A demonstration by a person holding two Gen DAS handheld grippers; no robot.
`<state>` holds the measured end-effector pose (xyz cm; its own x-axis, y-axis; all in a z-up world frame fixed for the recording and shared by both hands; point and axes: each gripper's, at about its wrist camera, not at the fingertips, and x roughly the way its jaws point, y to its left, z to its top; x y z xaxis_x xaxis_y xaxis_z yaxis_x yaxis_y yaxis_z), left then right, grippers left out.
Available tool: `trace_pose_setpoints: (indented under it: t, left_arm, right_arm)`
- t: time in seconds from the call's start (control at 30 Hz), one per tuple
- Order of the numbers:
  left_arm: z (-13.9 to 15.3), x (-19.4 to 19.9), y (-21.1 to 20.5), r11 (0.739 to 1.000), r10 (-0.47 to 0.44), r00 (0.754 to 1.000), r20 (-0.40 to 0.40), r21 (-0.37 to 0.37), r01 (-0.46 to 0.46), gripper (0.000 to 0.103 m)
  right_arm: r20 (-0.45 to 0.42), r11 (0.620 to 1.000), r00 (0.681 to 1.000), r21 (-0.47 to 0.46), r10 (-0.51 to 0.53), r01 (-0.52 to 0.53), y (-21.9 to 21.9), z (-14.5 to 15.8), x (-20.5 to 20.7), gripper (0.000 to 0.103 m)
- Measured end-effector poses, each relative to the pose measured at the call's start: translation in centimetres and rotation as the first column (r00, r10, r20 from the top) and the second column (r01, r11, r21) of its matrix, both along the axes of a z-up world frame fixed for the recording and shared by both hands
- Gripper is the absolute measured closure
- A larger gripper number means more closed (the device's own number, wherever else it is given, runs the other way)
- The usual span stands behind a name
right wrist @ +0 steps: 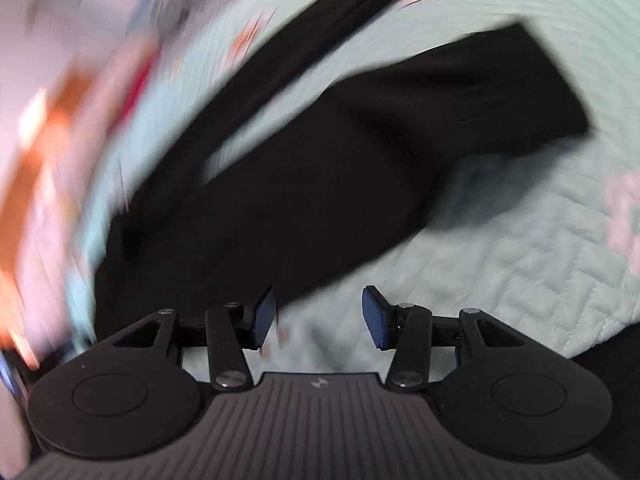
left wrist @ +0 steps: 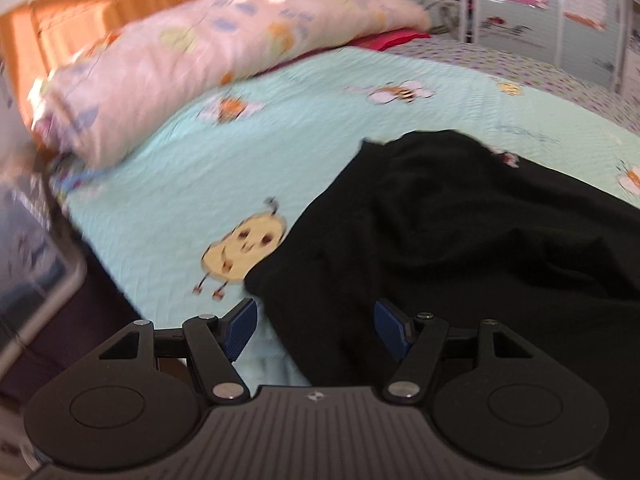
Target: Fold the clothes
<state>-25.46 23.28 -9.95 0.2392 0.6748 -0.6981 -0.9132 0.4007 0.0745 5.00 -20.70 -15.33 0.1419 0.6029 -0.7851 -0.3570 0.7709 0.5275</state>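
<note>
The black garment (left wrist: pixel 460 240) lies crumpled on the bed (left wrist: pixel 280 152), ahead of both sets of fingers. In the left wrist view its near left corner sits just ahead of the left gripper (left wrist: pixel 316 330), and the cloth runs down between the two blue pads; whether it passes between them or lies beneath them on the bed cannot be told. The left fingers (left wrist: pixel 242 330) stand spread wide apart, clamping nothing.

In the right wrist view the garment (right wrist: pixel 320 184) stretches as a long dark band from just ahead and left of the right gripper (right wrist: pixel 320 316) up and away to the far right, with a narrower strip, maybe a sleeve or leg, running off to the far top. Its long axis lies diagonal to the fingers. The right fingers (right wrist: pixel 376 316) are likewise spread, with only pale quilt between them; the cloth edge passes just beyond the left pad.

The left gripper looks nearer to a grabbable edge, so a corner pinch there probably comes first, the right one needing to shift left and forward.

The cloth is plain black, matte, soft, with loose folds and uneven edges. It is not yet laid flat. Both views are blurred, the right one heavily.
</note>
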Motion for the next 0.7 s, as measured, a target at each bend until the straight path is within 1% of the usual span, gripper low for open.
trace_pose_setpoints:
  t: [0.03, 0.07, 0.13, 0.17, 0.2, 0.23, 0.27, 0.3, 0.33, 0.37, 0.4, 0.43, 0.47, 0.5, 0.53, 0.57, 0.6, 0.63, 0.67, 0.7]
  left_arm:
    - [-0.2, -0.3, 0.1, 1.000, 0.007, 1.000, 0.019, -0.006, -0.007, 0.035]
    - [-0.2, -0.5, 0.1, 1.000, 0.006, 0.999, 0.039, -0.009, -0.006, 0.035]
    - [-0.5, -0.7, 0.0, 1.000, 0.000, 0.996, 0.086, -0.003, 0.000, 0.035]
    - [-0.6, -0.8, -0.1, 1.000, 0.000, 0.994, 0.111, 0.001, 0.000, 0.035]
    - [-0.7, -0.8, -0.1, 1.000, 0.000, 0.991, 0.135, 0.006, 0.000, 0.035]
    - [-0.9, -0.8, -0.1, 1.000, 0.001, 0.988, 0.154, 0.010, -0.002, 0.035]
    - [-1.2, -0.7, -0.1, 1.000, 0.002, 0.985, 0.172, 0.014, -0.004, 0.035]
    - [-1.4, -0.6, -0.1, 1.000, 0.003, 0.982, 0.190, 0.018, -0.006, 0.035]
    - [-1.6, -0.5, 0.0, 1.000, 0.002, 0.978, 0.207, 0.018, -0.005, 0.035]
    - [-1.9, -0.4, -0.1, 1.000, -0.002, 0.974, 0.225, 0.019, -0.002, 0.035]
    - [-2.2, -0.5, -0.2, 1.000, -0.002, 0.970, 0.243, 0.026, -0.004, 0.035]
    - [-2.5, -0.5, -0.4, 0.999, -0.001, 0.965, 0.261, 0.032, -0.007, 0.035]
    - [-2.9, -0.6, -0.7, 0.999, -0.001, 0.961, 0.276, 0.044, -0.011, 0.035]
    - [-3.3, -0.7, -1.1, 0.998, -0.004, 0.959, 0.285, 0.056, -0.013, 0.035]
    - [-3.7, -0.8, -1.4, 0.998, -0.006, 0.956, 0.293, 0.067, -0.014, 0.035]
    - [-4.0, -1.0, -1.5, 0.997, -0.006, 0.954, 0.301, 0.074, -0.018, 0.035]
    - [-4.2, -1.2, -1.5, 0.997, -0.002, 0.949, 0.317, 0.078, -0.024, 0.035]
    - [-4.3, -1.4, -1.5, 0.996, 0.002, 0.943, 0.333, 0.082, -0.030, 0.035]
    - [-4.3, -1.5, -1.3, 0.996, 0.002, 0.936, 0.352, 0.085, -0.034, 0.035]
    - [-4.3, -1.6, -1.2, 0.995, 0.003, 0.932, 0.362, 0.088, -0.038, 0.035]
  right_arm:
    - [0.018, 0.995, 0.997, -0.060, 0.078, -0.077, 1.3, 0.7, -0.6, 0.054]
    - [0.053, 0.982, 0.988, -0.123, 0.148, -0.140, 2.3, 1.4, -1.3, 0.055]
    - [0.096, 0.936, 0.962, -0.276, 0.255, -0.221, 3.6, 2.3, -2.3, 0.054]
    - [0.093, 0.910, 0.956, -0.342, 0.280, -0.233, 3.7, 2.4, -2.5, 0.054]
    - [0.077, 0.892, 0.955, -0.385, 0.286, -0.236, 3.5, 2.6, -2.5, 0.054]
    - [0.059, 0.892, 0.957, -0.381, 0.285, -0.242, 3.3, 3.3, -2.5, 0.055]
    - [0.045, 0.898, 0.956, -0.358, 0.289, -0.255, 3.2, 4.1, -2.4, 0.056]
    - [0.054, 0.920, 0.948, -0.265, 0.314, -0.290, 3.5, 5.7, -2.6, 0.056]
    - [0.086, 0.930, 0.934, -0.158, 0.346, -0.330, 4.4, 7.6, -2.9, 0.055]
    - [0.147, 0.930, 0.918, -0.062, 0.368, -0.362, 6.0, 9.4, -3.3, 0.054]
    - [0.229, 0.924, 0.902, 0.023, 0.366, -0.381, 8.1, 11.1, -3.8, 0.044]
    - [0.316, 0.917, 0.885, 0.097, 0.341, -0.388, 10.5, 12.3, -4.2, 0.028]
    - [0.392, 0.903, 0.864, 0.157, 0.314, -0.399, 13.2, 12.9, -4.6, 0.023]
    - [0.452, 0.883, 0.838, 0.195, 0.305, -0.427, 16.4, 13.2, -4.9, 0.023]
    - [0.489, 0.865, 0.813, 0.202, 0.318, -0.460, 20.1, 13.0, -5.1, 0.023]
    - [0.509, 0.853, 0.789, 0.183, 0.343, -0.489, 24.2, 12.6, -5.2, 0.023]
    - [0.525, 0.843, 0.763, 0.147, 0.377, -0.518, 28.5, 11.9, -5.3, 0.029]
    - [0.539, 0.833, 0.731, 0.093, 0.418, -0.545, 32.9, 11.0, -5.2, 0.053]
    - [0.547, 0.820, 0.699, 0.038, 0.461, -0.571, 37.3, 10.1, -5.1, 0.067]
    - [0.542, 0.800, 0.666, -0.018, 0.512, -0.600, 41.7, 9.0, -4.7, 0.076]
